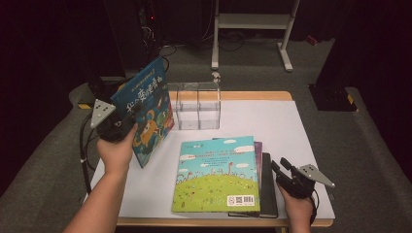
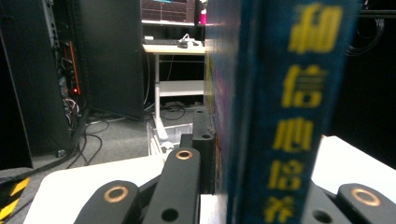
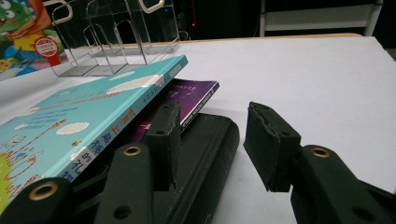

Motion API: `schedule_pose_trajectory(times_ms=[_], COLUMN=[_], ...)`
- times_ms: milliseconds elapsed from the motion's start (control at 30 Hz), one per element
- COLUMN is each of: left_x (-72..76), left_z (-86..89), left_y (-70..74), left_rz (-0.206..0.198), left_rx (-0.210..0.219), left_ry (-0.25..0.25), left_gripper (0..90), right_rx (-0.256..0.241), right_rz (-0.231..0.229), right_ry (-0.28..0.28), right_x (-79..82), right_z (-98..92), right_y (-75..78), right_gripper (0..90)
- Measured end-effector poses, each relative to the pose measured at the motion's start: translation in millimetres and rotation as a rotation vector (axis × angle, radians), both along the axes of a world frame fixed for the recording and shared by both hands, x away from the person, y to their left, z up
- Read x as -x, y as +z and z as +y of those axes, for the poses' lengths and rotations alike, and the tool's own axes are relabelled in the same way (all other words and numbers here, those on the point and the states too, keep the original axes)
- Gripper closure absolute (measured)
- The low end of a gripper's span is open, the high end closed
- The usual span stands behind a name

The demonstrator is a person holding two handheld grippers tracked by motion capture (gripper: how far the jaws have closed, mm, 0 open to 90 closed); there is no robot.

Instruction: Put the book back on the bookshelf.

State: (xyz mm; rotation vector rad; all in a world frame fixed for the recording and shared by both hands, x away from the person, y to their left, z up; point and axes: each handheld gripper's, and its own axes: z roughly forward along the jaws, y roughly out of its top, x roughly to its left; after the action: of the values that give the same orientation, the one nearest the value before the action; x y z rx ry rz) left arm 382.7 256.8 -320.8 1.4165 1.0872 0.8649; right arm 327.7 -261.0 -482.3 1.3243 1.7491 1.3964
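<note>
My left gripper (image 1: 127, 127) is shut on a blue picture book (image 1: 145, 109), held upright and tilted above the table's left side. In the left gripper view the book's blue spine (image 2: 285, 112) with yellow characters stands between the jaws. A stack of books lies flat at the front: a sky-and-meadow cover (image 1: 217, 174) on top, a purple book (image 3: 191, 100) under it, a black book (image 3: 205, 154) at the bottom. My right gripper (image 1: 279, 167) is open at the stack's right edge, with the black book's spine between its jaws (image 3: 217, 144).
A clear acrylic book holder (image 1: 197, 105) with dividers stands at the back centre of the white table (image 1: 272, 121). A white desk frame (image 1: 252, 22) and dark cabinets stand beyond on the grey floor. The table's right half is bare.
</note>
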Motion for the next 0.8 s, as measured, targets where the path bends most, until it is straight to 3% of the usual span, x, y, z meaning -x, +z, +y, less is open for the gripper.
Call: schedule_pose_trajectory(times_ms=[467, 800], left_x=[-40.9, -68.9], left_z=[-14.2, -21.8], left_y=[5.5, 1.6], left_rz=[-0.024, -0.017], left_rx=[-0.005, -0.023], left_ry=[0.052, 0.087], left_gripper=[83.3, 83.3], right_rx=[-0.029, -0.023], right_rz=[-0.006, -0.009], right_ry=[-0.003, 0.002], right_x=[-0.5, -0.6], right_z=[-5.3, -4.1], right_y=[0.5, 0.4], right_gripper=[54.8, 54.9])
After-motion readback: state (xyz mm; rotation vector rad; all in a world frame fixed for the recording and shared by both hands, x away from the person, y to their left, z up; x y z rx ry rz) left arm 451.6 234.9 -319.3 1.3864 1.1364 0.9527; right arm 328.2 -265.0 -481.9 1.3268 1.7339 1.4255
